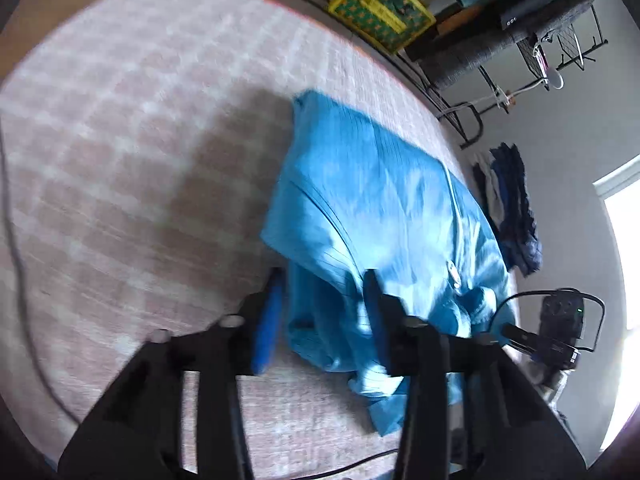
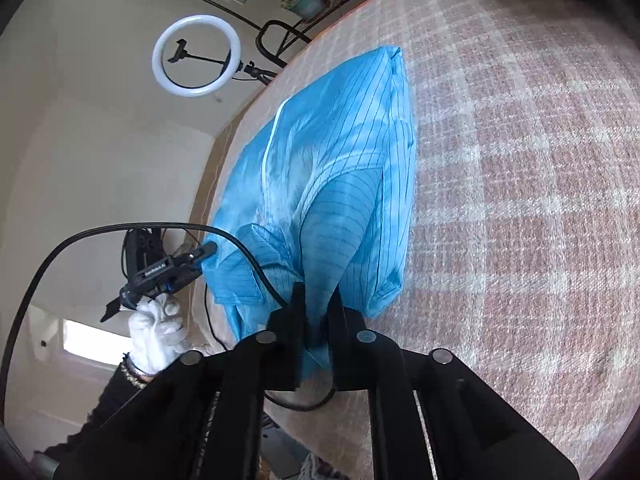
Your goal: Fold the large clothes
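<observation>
Blue pinstriped fabric is pinched between the black fingers of the right hand-held gripper point(image 2: 318, 300), whose jaws stand nearly together with a bunch of cloth drawn up between them. The left hand-held gripper point(image 1: 322, 304) has its jaws spread apart; its blue-padded finger sits over bare bedcover and its other finger against the cloth, and it grips nothing. In the right wrist view, this left tool is held by a white-gloved left hand point(image 2: 158, 330) at the near edge, beside the collar end.

The bright blue, thin, pinstriped garment with a pale zip line point(image 1: 384, 208) lies on the pink-and-white checked woven bedcover point(image 1: 140, 140), partly folded: one side is doubled over the body, and the near end is lifted and crumpled where the right tool holds it. The far end lies flat, with a squared corner.

Judgement on handling: the cloth appears light, soft and rather slick, with no stiffness of its own; it will sag and slide from any fold that is not laid down flat. A hold on a seam, hem or the collar edge is likely to serve better than a hold on open cloth. The free near corner on the left side is the natural second point of hold.

Beyond the bed stand a yellow plastic crate point(image 1: 382, 10), a black metal rack point(image 1: 560, 40) and a white ring light on a stand point(image 2: 197, 56).
</observation>
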The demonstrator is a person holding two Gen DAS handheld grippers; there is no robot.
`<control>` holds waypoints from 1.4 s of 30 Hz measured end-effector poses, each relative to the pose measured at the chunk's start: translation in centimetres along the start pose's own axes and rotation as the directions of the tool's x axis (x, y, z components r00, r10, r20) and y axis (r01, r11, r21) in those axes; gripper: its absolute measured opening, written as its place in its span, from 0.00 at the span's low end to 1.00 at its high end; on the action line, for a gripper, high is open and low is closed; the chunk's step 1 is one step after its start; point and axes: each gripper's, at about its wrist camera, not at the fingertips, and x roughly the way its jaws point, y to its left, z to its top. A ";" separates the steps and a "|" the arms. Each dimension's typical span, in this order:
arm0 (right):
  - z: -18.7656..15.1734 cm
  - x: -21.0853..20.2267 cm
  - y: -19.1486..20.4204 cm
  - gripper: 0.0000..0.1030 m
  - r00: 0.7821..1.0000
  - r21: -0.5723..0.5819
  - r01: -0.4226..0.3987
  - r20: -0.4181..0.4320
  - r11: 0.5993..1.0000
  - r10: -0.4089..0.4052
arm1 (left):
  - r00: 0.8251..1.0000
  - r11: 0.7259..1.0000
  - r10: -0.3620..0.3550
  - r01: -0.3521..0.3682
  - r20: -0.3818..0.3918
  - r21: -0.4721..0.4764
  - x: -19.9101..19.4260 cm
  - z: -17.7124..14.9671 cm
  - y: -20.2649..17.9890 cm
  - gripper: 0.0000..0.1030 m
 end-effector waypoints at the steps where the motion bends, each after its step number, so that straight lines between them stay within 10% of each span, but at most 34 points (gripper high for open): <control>1: -0.2 0.0 -0.1 0.33 1.000 0.007 0.004 -0.001 1.000 -0.004 | 0.999 1.000 0.011 -0.012 0.031 0.021 -0.9 0.1 -0.2 0.52; 8: -1.2 0.9 -0.2 0.34 0.999 0.006 -0.025 -0.042 1.000 0.025 | 1.000 1.000 -0.014 0.014 0.022 0.004 -1.2 0.2 -0.3 0.53; 14: -2.0 -5.6 3.9 0.35 0.967 -0.174 0.216 0.173 0.961 -0.186 | 0.997 0.987 0.003 -0.016 0.080 0.161 -3.1 -0.1 -4.3 0.53; 19: -5.0 -16.1 8.5 0.35 0.878 -0.252 0.321 0.441 0.913 -0.187 | 0.987 0.975 -0.066 0.031 0.149 0.222 -7.1 0.1 -6.9 0.53; 25: -9.3 -27.3 14.9 0.35 0.688 -0.301 0.541 0.695 0.785 -0.208 | 0.973 0.964 -0.139 0.090 0.187 0.249 -13.0 -0.5 -9.1 0.53; 27: -9.9 -29.2 16.7 0.35 0.656 -0.316 0.575 0.729 0.754 -0.195 | 0.972 0.959 -0.143 0.090 0.185 0.270 -14.9 -0.9 -10.1 0.53; 32: -8.7 -26.8 18.5 0.35 0.708 -0.393 0.578 0.677 0.715 -0.201 | 0.982 0.923 -0.106 0.039 0.154 0.383 -15.0 -2.7 -13.0 0.53; 38: -6.3 -15.0 14.6 0.35 0.845 -0.518 0.501 0.467 0.693 -0.262 | 0.996 0.907 -0.083 0.094 -0.044 0.410 -5.5 -7.0 -14.3 0.53; 42: -4.8 -6.6 13.8 0.35 0.875 -0.658 0.485 0.363 0.576 -0.322 | 0.989 0.920 -0.129 0.145 -0.067 0.364 -1.0 -9.8 -14.6 0.53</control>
